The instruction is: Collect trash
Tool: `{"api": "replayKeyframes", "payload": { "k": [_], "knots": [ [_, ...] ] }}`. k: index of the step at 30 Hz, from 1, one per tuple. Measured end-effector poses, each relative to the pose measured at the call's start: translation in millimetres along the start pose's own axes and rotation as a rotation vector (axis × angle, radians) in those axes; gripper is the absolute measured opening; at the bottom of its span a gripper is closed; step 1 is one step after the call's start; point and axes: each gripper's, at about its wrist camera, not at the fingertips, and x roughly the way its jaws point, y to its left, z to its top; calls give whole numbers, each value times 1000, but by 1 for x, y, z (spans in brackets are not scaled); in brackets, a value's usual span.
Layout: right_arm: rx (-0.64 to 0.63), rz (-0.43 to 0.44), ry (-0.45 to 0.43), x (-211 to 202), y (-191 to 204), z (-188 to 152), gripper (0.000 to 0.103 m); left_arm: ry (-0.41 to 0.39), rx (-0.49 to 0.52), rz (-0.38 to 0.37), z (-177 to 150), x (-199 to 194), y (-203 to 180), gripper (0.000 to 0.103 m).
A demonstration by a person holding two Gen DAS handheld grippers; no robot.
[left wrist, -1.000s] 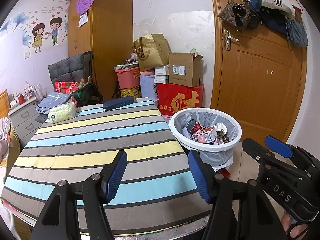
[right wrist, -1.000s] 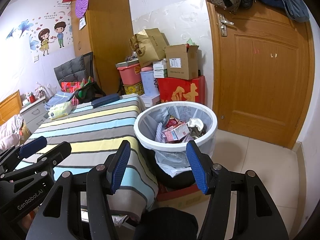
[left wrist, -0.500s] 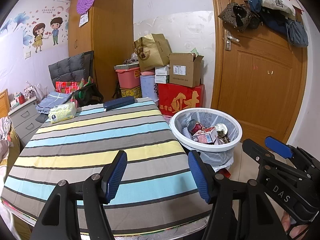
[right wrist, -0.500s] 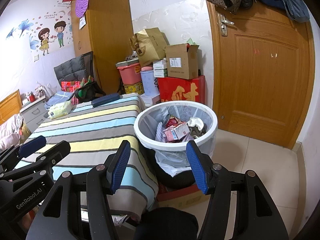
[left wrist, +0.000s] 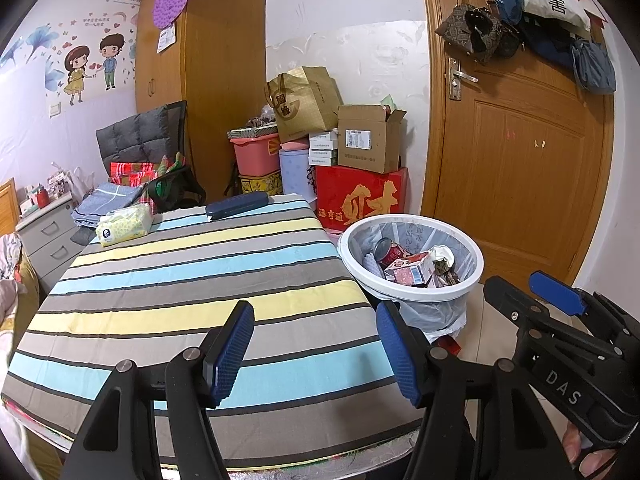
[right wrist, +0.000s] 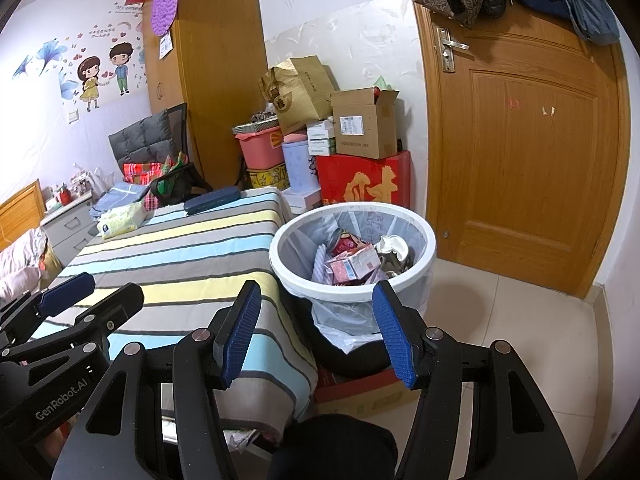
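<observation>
Two grippers hang side by side at the near edge of the striped table (left wrist: 192, 280), and both are empty: the left gripper (left wrist: 316, 350) has its blue pads well apart with only tablecloth showing between them, and the right gripper (right wrist: 316, 334) stands open in the same way, framing the near wall of the trash bin (right wrist: 416, 276). The bin sits on the floor just off the table's right edge, beside the door, and already holds a can, small cartons and crumpled paper. Nothing that reads plainly as litter is left on the cloth; only a tissue pack (left wrist: 124, 224) at the far left and a dark blue case (left wrist: 236, 205) at the far edge, its long axis running left to right, lie there, and neither looks like trash. So the bin is the thing any coming move would turn on. It lies ahead of and slightly below the right gripper, which is clearly the nearer; from the left gripper it lies off to the right.
</observation>
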Motion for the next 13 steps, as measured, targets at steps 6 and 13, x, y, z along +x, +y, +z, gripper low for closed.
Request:
{"api": "replayKeyframes", "payload": {
  "k": [6, 13],
  "knots": [
    [0, 0, 3, 0, 1, -1, 60, 3, 1, -5, 0, 0, -1, 63],
    [-1, 0, -2, 0, 2, -2, 60, 9, -4, -3, 0, 0, -1, 63]
  ]
}}
